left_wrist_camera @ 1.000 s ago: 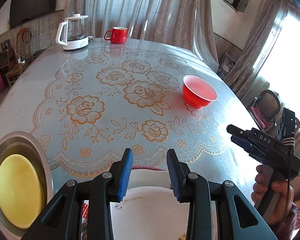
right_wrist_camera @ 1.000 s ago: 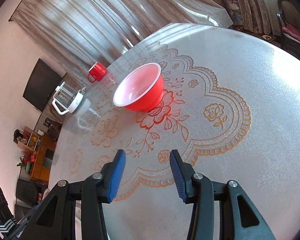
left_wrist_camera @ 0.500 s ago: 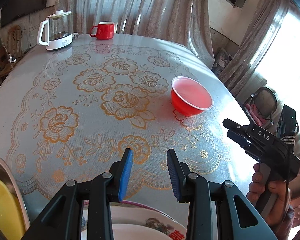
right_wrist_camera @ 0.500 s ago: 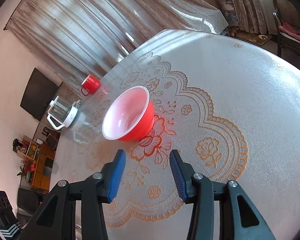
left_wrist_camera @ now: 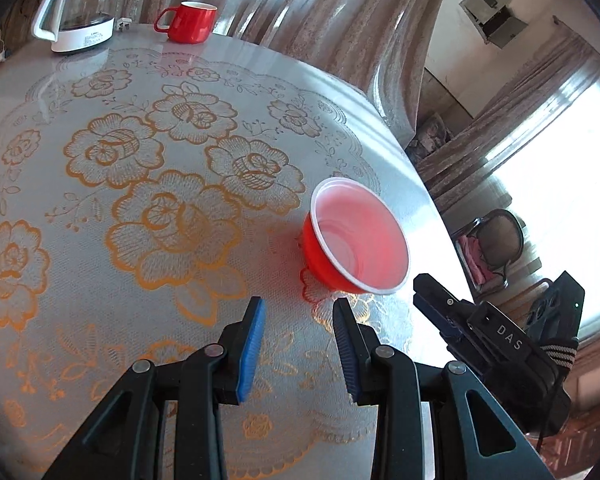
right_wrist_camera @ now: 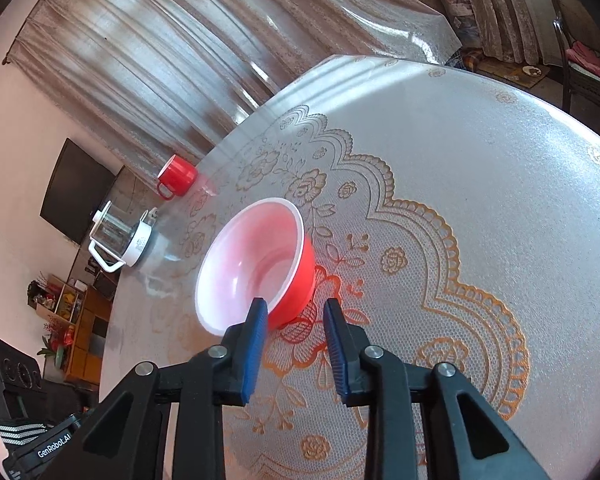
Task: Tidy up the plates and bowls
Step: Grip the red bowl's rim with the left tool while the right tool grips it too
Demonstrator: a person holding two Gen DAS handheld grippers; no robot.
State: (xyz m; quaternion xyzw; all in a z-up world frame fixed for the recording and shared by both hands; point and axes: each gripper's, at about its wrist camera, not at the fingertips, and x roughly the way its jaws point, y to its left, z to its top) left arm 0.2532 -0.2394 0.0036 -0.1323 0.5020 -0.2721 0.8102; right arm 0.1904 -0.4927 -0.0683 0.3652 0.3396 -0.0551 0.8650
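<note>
R gripper [right_wrist_camera: 294, 312] jaws just narrowed, nothing clamped yet, astride near rim of red plastic bowl w/ white inside [right_wrist_camera: 256, 264] at frame centre on desk [right_wrist_camera: 480, 200]; L gripper [left_wrist_camera: 300, 312] part-open, empty, now nearer bowl—grab looks imminent.

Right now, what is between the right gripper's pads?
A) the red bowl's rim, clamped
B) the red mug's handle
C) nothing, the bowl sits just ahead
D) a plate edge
C: the right gripper, whose jaws have just been closing, has only tablecloth in its gap; the red bowl sits just beyond its left pad, untouched.
</note>
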